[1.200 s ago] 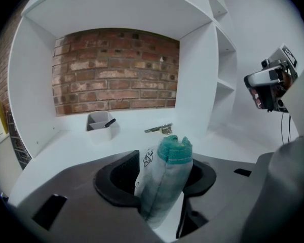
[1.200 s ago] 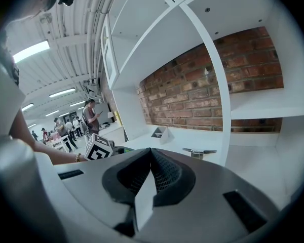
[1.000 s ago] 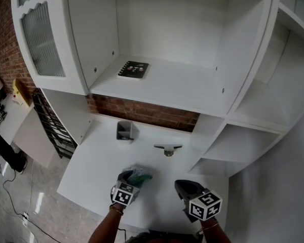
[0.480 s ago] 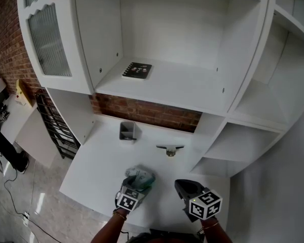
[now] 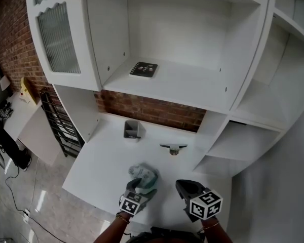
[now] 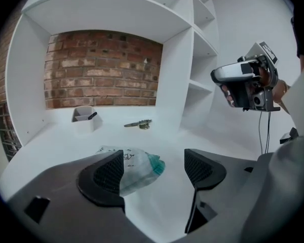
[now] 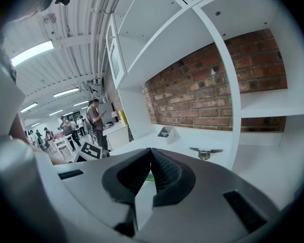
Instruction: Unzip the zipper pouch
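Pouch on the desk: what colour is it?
The pouch is translucent white with a teal end; left gripper view shows it best.

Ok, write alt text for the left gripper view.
The left tongs stand open, having just been opening, over a white desk, with a clear, teal-ended zipper pouch lying loose just ahead by the left jaw. Behind are a grey holder, a brick wall, and the right tongs at the right.
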Motion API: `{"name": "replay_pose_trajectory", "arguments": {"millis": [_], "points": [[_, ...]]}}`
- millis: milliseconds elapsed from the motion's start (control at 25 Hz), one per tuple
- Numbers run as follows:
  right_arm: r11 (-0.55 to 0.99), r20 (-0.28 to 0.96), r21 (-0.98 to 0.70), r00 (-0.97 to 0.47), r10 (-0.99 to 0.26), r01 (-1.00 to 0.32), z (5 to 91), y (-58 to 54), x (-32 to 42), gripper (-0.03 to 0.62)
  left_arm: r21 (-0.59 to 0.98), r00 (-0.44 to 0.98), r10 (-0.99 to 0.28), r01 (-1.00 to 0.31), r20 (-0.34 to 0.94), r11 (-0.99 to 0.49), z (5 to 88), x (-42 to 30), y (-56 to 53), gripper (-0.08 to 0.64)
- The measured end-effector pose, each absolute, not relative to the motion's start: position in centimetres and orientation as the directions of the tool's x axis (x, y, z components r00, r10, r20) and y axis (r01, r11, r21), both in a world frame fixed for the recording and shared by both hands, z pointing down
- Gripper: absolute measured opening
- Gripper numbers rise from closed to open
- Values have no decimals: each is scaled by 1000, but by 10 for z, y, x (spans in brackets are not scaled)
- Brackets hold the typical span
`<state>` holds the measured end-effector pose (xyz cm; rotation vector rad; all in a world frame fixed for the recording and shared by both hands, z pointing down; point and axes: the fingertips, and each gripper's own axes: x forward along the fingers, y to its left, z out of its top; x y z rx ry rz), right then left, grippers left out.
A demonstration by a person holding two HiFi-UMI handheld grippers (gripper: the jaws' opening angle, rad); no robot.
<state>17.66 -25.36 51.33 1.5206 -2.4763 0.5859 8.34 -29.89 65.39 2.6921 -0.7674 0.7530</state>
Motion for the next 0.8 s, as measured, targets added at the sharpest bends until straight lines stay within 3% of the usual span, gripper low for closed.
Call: {"name": "replay_pose_trajectory", "arguments": {"millis": [440, 800], "points": [[411, 329, -219, -463, -823, -885, 506, -237, 164, 2, 176, 764, -487, -597, 424, -783, 621, 58, -276, 351], [423, 298, -208, -469, -831, -882, 494, -221, 147, 2, 152, 749, -581, -646, 319, -748, 570, 23, -253, 350]]}}
